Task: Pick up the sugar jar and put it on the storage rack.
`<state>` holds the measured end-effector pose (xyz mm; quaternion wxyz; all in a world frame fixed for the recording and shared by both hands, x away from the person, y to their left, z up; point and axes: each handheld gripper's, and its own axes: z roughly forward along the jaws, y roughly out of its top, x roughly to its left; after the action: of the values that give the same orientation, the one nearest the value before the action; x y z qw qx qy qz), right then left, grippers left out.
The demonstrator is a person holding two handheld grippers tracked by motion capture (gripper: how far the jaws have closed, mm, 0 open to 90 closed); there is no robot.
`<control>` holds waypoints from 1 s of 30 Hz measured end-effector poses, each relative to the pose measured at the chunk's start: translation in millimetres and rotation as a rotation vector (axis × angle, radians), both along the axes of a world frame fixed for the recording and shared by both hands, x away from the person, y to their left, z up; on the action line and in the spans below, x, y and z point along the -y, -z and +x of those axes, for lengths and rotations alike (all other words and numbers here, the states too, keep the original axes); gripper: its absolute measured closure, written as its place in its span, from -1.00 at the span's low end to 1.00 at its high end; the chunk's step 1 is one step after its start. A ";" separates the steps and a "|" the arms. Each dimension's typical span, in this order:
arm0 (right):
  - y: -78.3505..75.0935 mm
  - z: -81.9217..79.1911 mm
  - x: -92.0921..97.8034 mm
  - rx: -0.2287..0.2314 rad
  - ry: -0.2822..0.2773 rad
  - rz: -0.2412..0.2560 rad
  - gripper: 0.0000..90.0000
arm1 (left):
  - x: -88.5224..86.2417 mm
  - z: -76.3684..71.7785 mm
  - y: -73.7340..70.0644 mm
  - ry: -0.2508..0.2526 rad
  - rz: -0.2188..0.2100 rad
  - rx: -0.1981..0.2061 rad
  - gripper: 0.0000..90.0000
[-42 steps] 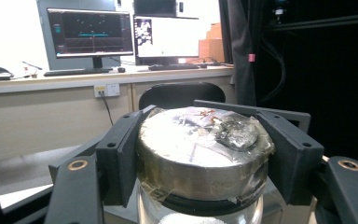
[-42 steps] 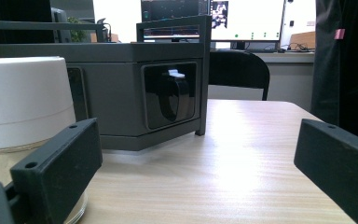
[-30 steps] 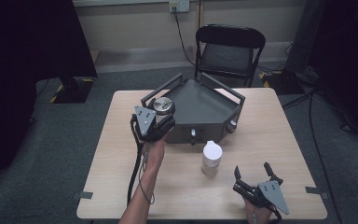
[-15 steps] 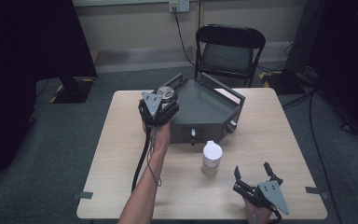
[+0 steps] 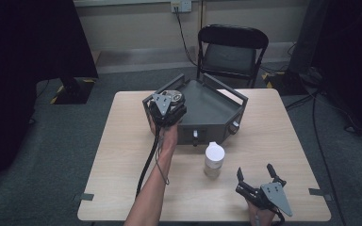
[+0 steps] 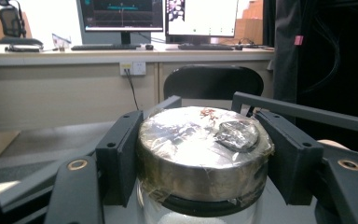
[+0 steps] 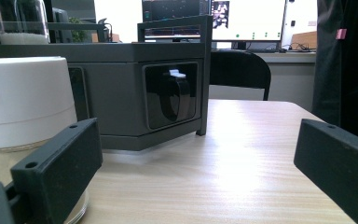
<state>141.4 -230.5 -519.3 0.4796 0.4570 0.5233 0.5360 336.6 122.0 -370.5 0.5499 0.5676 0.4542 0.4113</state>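
A glass jar with a foil-covered silver lid (image 6: 203, 149) sits between the jaws of my left gripper (image 6: 205, 156), which is shut on it just under the lid. From above, the left gripper (image 5: 167, 110) holds this jar (image 5: 174, 97) over the left rim of a dark grey angular tray (image 5: 212, 101). A second jar with a white cap (image 5: 214, 159) stands on the table in front of the tray. My right gripper (image 5: 259, 183) rests open near the table's front right edge. In the right gripper view the white-capped jar (image 7: 23, 107) is just left of its open jaws.
The wooden table (image 5: 283, 136) has bare room at its left and right sides. The tray's front wall (image 7: 135, 98) has a black latch (image 7: 175, 95). A black folding chair (image 5: 231, 49) stands behind the table. A cable (image 5: 146, 165) trails from the left gripper.
My left gripper has carried the silver-lidded jar forward and right, from beside the tray's left front to over its left rim. The right gripper has stayed put.
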 end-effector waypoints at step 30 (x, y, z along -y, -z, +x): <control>0.0 -0.1 -0.8 0.000 0.004 0.000 -1.00 | -3.6 0.8 0.9 -0.020 -0.076 -0.051 -0.64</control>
<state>141.3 -229.7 -519.3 0.4808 0.4581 0.5224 0.5349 337.4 125.6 -371.3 0.5551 0.5521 0.4891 0.3845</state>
